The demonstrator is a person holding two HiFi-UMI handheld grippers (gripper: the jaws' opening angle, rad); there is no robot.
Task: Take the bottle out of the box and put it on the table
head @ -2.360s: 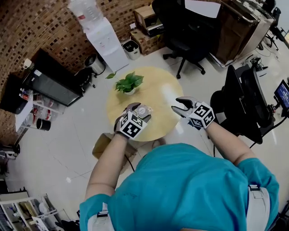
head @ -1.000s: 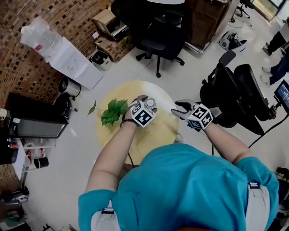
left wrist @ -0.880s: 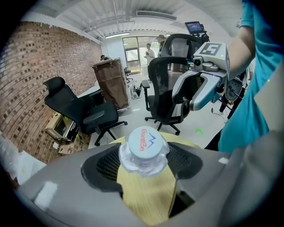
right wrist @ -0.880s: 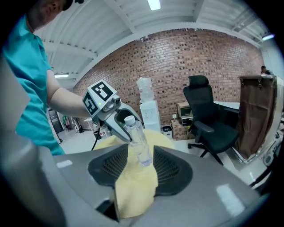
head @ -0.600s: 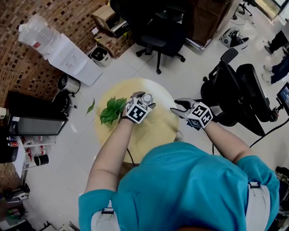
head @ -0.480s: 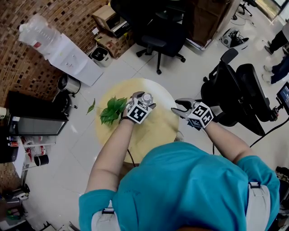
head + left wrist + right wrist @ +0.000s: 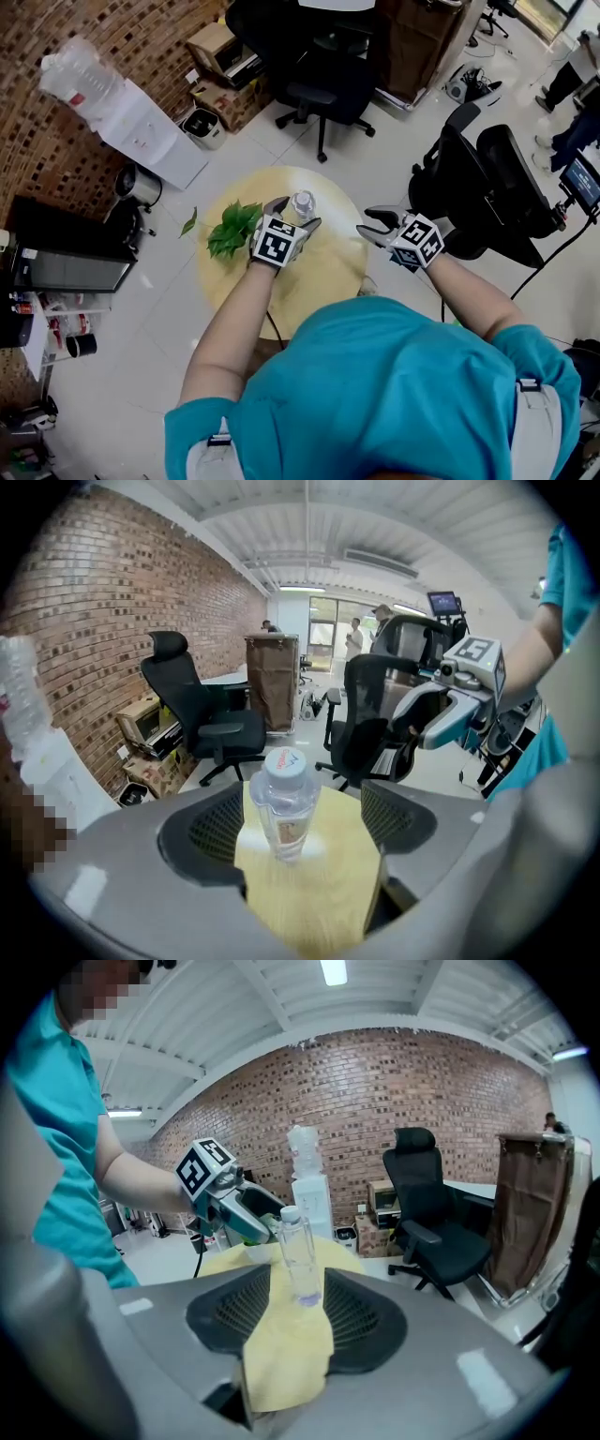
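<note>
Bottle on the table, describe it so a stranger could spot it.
Find the round yellow table. Beside its leafy green plant stands a clear plastic bottle, upright with a white cap; it is the only see-through thing there.

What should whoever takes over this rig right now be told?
Left gripper: jaws opening, bottle between them, pads clear of it.
Right gripper: open, empty, near the table's right edge.
The bottle stands upright on the round table, right of the plant in the head view. No box can be made out.
Done: the bottle is on the table.
Left: probably only to draw the left gripper back without tipping the bottle.
</note>
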